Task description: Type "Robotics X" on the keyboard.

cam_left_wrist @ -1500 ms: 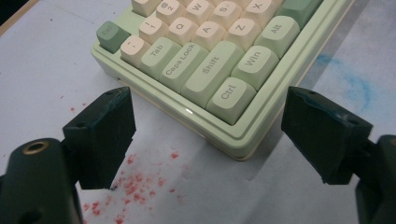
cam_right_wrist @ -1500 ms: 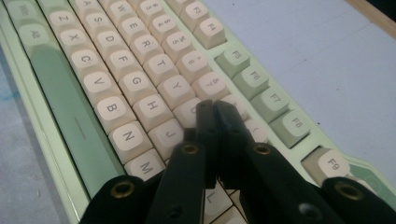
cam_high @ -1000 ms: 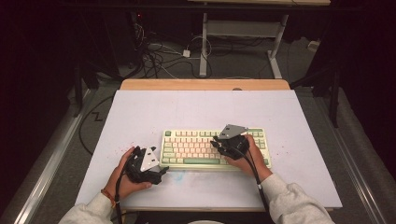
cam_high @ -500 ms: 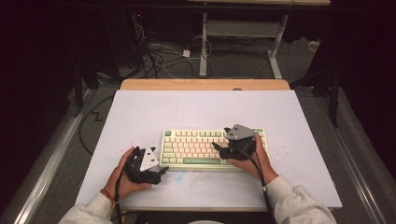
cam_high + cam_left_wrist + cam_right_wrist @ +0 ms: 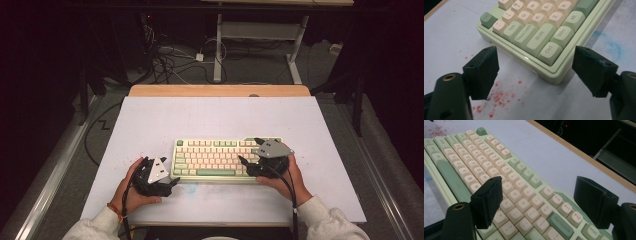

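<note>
A pale green keyboard (image 5: 215, 159) with cream and green keys lies on the white table (image 5: 200, 115), near its front edge. My left gripper (image 5: 171, 182) rests on the table at the keyboard's near left corner. In the left gripper view it (image 5: 535, 60) stands open, its jaws framing the Ctrl key corner (image 5: 547, 51) without touching it. My right gripper (image 5: 248, 151) hovers over the keyboard's right end. Its jaws (image 5: 539, 187) have just been opening and now stand wide above the keys (image 5: 514, 195), with nothing between them.
Red specks (image 5: 501, 97) dot the table by the left gripper, and a blue smudge (image 5: 614, 47) marks it in front of the keyboard. A wooden strip (image 5: 220, 90) edges the table's far side. Beyond it are floor cables (image 5: 170, 60) and a desk frame (image 5: 218, 50).
The right gripper has slid rightward along the keyboard, lifted slightly, and its jaws have spread apart. The left gripper has not moved.
</note>
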Demonstrator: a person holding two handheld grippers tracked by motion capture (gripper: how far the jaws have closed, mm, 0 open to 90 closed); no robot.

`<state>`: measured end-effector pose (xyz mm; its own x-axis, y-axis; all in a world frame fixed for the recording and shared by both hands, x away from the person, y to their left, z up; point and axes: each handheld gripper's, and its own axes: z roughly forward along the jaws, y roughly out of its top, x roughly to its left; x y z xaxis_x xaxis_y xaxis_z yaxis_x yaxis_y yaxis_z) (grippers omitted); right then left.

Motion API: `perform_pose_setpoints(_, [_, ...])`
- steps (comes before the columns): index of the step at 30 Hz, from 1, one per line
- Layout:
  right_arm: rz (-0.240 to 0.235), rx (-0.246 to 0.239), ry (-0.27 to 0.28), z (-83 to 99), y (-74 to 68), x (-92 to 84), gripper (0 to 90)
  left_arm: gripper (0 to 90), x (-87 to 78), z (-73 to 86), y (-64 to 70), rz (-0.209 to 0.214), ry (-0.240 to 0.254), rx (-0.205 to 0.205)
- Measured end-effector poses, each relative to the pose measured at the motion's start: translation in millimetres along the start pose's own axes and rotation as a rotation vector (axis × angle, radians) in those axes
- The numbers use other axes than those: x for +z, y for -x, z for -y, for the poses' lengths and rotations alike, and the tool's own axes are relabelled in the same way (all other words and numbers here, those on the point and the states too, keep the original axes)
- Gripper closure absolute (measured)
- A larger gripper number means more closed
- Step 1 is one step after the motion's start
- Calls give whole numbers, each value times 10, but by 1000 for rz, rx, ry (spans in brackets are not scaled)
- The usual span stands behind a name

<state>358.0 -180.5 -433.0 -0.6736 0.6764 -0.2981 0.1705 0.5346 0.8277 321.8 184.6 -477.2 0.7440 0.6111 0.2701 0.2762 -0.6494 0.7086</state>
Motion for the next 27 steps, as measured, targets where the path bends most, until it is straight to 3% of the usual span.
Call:
perform_pose_setpoints(15, [46, 25, 1, 304, 86, -338, 240, 366, -86, -42, -35, 23, 41, -12])
perform_pose_setpoints(25, [56, 17, -8, 453, 75, -449, 239, 489, -103, -103, -71, 87, 59, -22])
perform_pose_setpoints(27, [56, 20, -14, 475, 71, -467, 238, 560, -97, -119, -70, 98, 61, -18])
